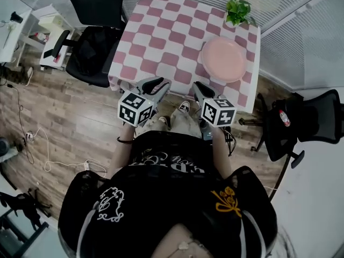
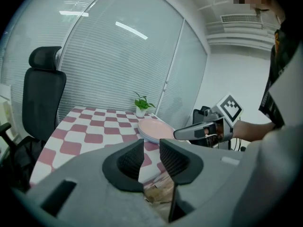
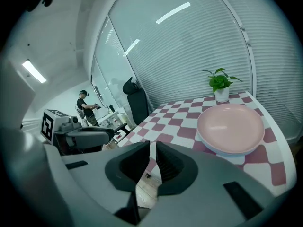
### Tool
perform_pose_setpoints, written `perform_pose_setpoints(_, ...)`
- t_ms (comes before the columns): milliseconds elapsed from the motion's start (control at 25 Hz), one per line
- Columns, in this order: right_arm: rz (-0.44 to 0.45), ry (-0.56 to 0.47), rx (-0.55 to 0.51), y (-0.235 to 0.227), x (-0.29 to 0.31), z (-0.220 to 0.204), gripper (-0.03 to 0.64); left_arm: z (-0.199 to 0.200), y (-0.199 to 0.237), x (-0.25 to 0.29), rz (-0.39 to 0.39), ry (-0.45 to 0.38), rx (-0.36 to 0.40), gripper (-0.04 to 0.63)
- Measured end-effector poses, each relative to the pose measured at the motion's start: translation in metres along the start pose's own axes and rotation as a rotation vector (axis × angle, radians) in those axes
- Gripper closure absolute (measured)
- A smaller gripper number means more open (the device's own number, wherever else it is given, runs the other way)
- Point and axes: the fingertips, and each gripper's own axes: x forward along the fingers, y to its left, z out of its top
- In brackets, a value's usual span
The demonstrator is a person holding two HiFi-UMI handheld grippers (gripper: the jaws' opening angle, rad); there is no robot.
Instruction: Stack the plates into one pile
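Plates [image 1: 224, 58] sit in one pink pile on the right far part of the checked table [image 1: 161, 36], near the potted plant [image 1: 238, 9]. From above you see a single pink round. Your left gripper view shows layered rims [image 2: 155, 129], but how many plates are in the pile cannot be counted.

Your left gripper [image 1: 155, 85] is off the near edge of the table, jaws a modest gap apart with nothing between them [image 2: 151, 148]. Your right gripper [image 1: 201, 87] is beside it, jaws only a thin slit apart [image 3: 152, 150], also empty. Neither touches the pile.

No brand or label can be read. Each of the two cubes carries black-and-white square markers, not words. The pale lettering on your shirt [image 1: 166, 163] is upside down and too blurred to read.

There are two black chairs: one [image 1: 94, 36] left of the table, one [image 1: 306, 122] at the right. Your body hides the floor below you, and the jaws cut off the table's near edge in both gripper views.
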Motion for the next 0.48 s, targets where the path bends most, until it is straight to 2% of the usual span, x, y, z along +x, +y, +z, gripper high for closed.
perform_pose_setpoints(280,-0.002,0.057,-0.034,0.043,-0.026,-0.048,0.574,-0.047,-0.023,-0.033,-0.036,0.010,-0.051,0.480)
perform_pose_setpoints(480,-0.017,0.062,-0.038,0.046,-0.045,-0.060,0.575,-0.052,-0.046,-0.040,-0.066,-0.009,-0.046,0.480)
